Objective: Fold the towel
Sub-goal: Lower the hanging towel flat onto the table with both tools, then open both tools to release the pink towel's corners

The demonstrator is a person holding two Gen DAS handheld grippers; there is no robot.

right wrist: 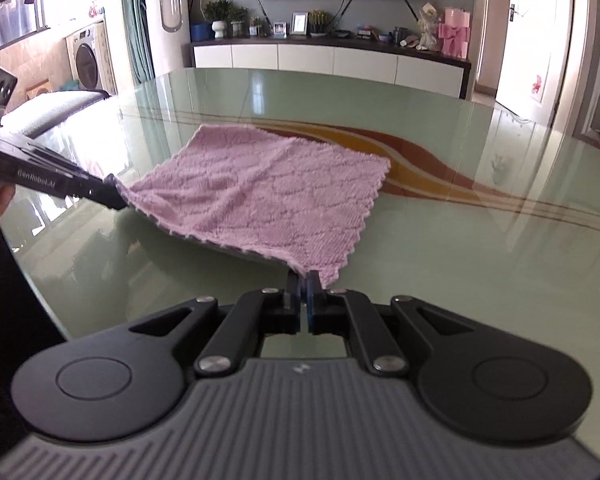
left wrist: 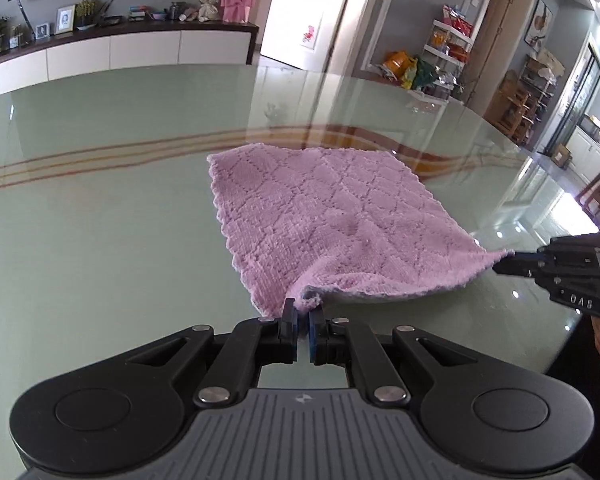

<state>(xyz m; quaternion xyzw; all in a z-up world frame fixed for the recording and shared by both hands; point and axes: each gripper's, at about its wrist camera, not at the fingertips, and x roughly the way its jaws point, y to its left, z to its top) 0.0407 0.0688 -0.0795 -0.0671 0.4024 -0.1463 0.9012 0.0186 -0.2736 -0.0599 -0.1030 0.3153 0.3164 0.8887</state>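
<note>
A pink waffle-textured towel [left wrist: 332, 216] lies spread on the glass table [left wrist: 100, 240], its far part flat and its near edge lifted. My left gripper [left wrist: 303, 310] is shut on the towel's near-left corner, which bunches between its blue pads; from the right wrist it shows at the left [right wrist: 114, 196], a hand behind it. My right gripper [right wrist: 303, 278] is shut on the other near corner of the towel [right wrist: 268, 196]. In the left wrist view the right gripper [left wrist: 504, 266] pinches that corner from the right side. The near edge sags slightly between both grips.
The table's pale green glass top [right wrist: 460, 260] has curved orange and brown stripes [right wrist: 440, 168] under the towel's far side. Its rounded rim [left wrist: 572, 332] runs close by on the right. A low TV cabinet [right wrist: 332, 60] stands beyond the far edge.
</note>
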